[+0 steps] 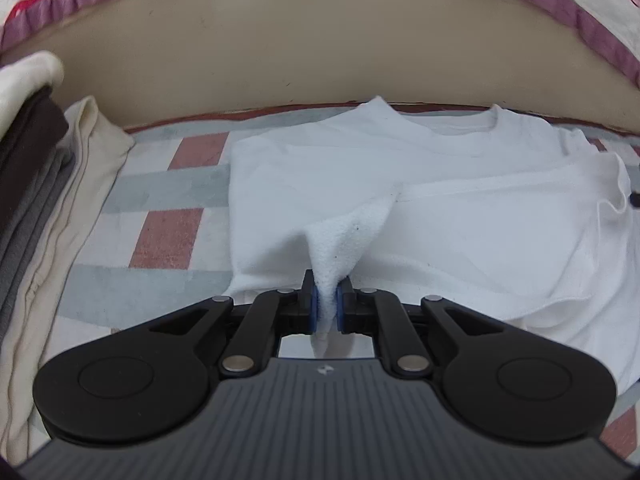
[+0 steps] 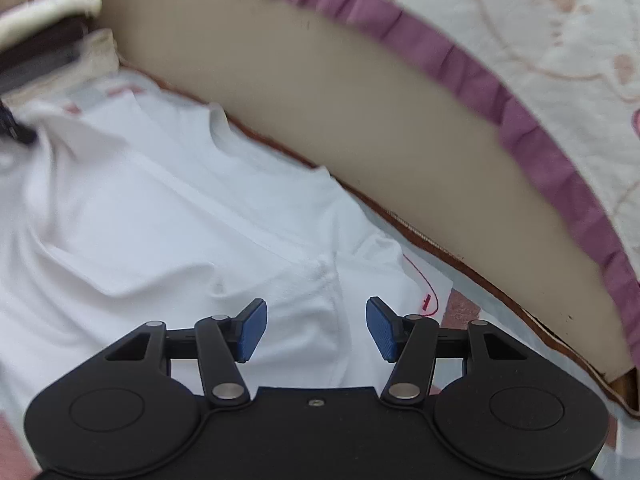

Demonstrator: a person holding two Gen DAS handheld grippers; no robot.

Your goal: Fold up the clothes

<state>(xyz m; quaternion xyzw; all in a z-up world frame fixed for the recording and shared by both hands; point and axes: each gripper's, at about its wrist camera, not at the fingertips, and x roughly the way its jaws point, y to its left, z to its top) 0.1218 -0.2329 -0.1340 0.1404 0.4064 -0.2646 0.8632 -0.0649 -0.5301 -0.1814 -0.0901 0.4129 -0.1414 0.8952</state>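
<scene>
A white T-shirt (image 1: pixel 440 184) lies spread on a checked sheet (image 1: pixel 168 236), its collar toward the far edge. My left gripper (image 1: pixel 327 300) is shut on a pinched fold of the shirt's fabric and lifts it slightly into a peak. In the right wrist view the same shirt (image 2: pixel 160 208) lies flat, collar toward the tan board. My right gripper (image 2: pixel 316 330) is open and empty, hovering just above the shirt's right side near a sleeve seam. The left gripper shows as a dark blur at the left edge (image 2: pixel 14 128).
A stack of folded clothes (image 1: pixel 36 184) in cream, grey and dark brown sits at the left. A tan padded board (image 1: pixel 320 52) with a purple-trimmed quilt (image 2: pixel 520 92) runs along the far side. A red thread (image 2: pixel 428 300) lies by the shirt's right edge.
</scene>
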